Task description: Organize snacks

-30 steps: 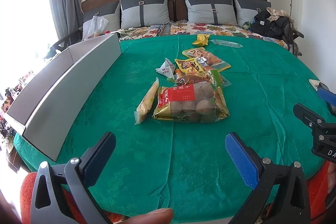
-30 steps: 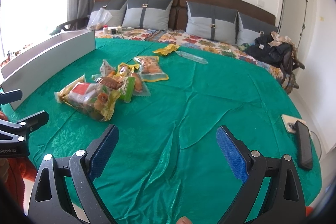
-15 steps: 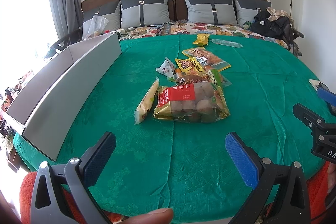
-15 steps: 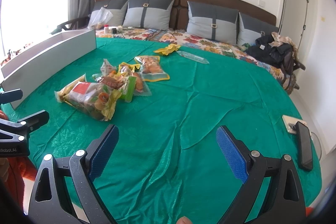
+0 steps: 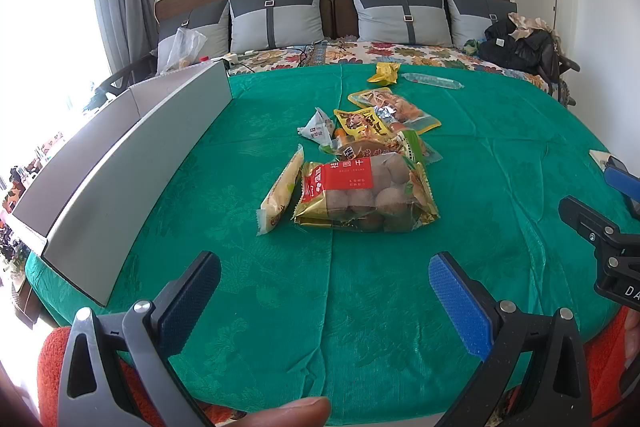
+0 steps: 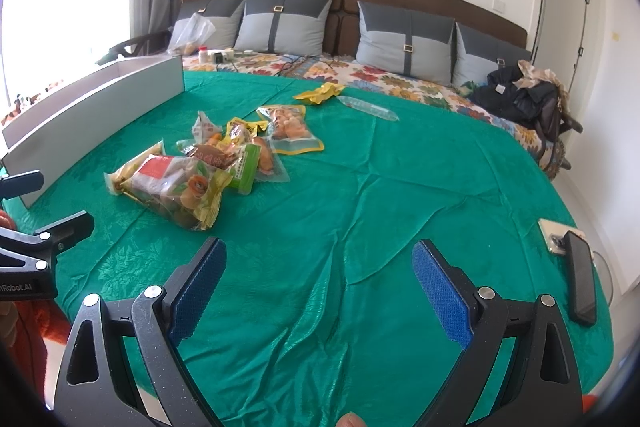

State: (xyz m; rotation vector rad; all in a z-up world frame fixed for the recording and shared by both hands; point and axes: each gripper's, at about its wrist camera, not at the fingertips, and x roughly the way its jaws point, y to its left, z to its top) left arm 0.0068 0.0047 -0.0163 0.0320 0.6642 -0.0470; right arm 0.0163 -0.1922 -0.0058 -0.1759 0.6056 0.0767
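A heap of snack packets lies mid-table on the green cloth [image 5: 360, 287]. Nearest is a large bag with a red label [image 5: 366, 195], also in the right wrist view [image 6: 172, 189]. A long pale yellow packet [image 5: 280, 193] lies to its left. Behind are several small packets, a clear orange-snack pouch [image 5: 396, 107], a yellow wrapper [image 5: 384, 71] and a clear tube packet [image 5: 432, 81]. My left gripper [image 5: 324, 291] is open and empty, short of the red-label bag. My right gripper [image 6: 320, 281] is open and empty, right of the heap.
A long grey open box [image 5: 132, 155] stands along the table's left side, also seen in the right wrist view [image 6: 96, 111]. A black phone [image 6: 580, 277] lies at the table's right edge. Pillows, a black bag [image 6: 524, 99] and a floral bedspread lie behind.
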